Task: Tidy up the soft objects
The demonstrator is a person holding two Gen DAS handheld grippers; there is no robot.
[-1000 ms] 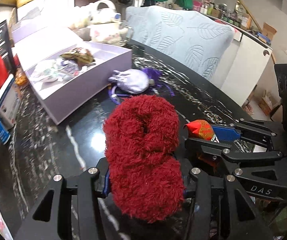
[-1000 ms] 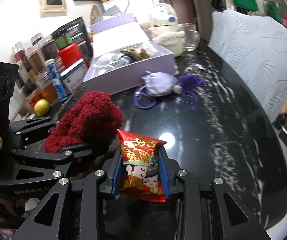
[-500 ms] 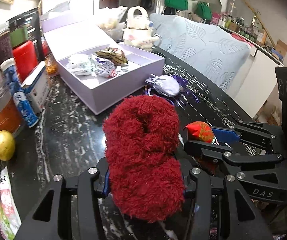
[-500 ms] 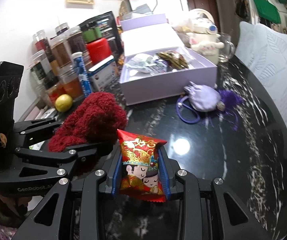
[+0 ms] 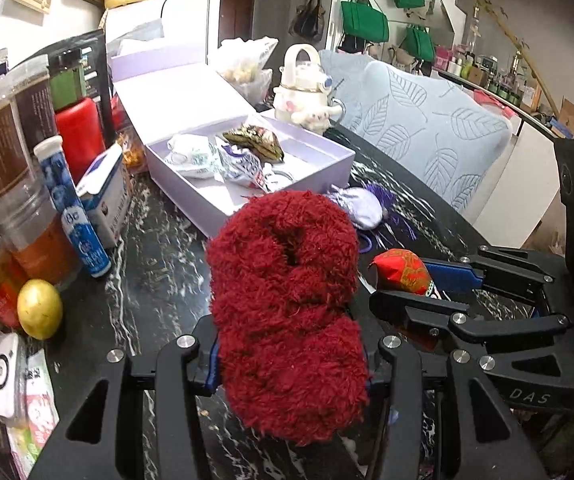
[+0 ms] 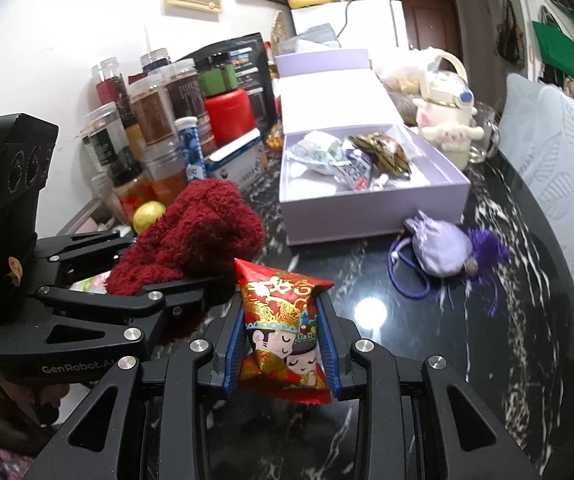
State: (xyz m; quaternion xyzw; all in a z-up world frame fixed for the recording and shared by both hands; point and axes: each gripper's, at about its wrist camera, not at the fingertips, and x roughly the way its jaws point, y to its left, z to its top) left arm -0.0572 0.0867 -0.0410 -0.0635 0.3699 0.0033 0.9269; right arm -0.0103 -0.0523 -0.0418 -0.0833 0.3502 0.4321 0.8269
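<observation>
Black marble-patterned tabletop (image 6: 427, 360) lay under both claws: the left gripper (image 5: 291, 364) clenched a red fuzzy sock (image 5: 287, 308), the right gripper (image 6: 283, 344) a red snack packet (image 6: 283, 332). Only the right view showed the packet's cartoon faces. At 12 o'clock an open lavender box (image 6: 371, 208) held wrapped packets, a lavender pouch (image 6: 439, 248) beside it; jars (image 6: 155, 120) crowded 10 o'clock.

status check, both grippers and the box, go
Left gripper shut on fluffy dark red knit bundle. Right gripper shut on red printed snack packet. Open lilac box ahead, partly filled; lilac drawstring pouch lies before it.
</observation>
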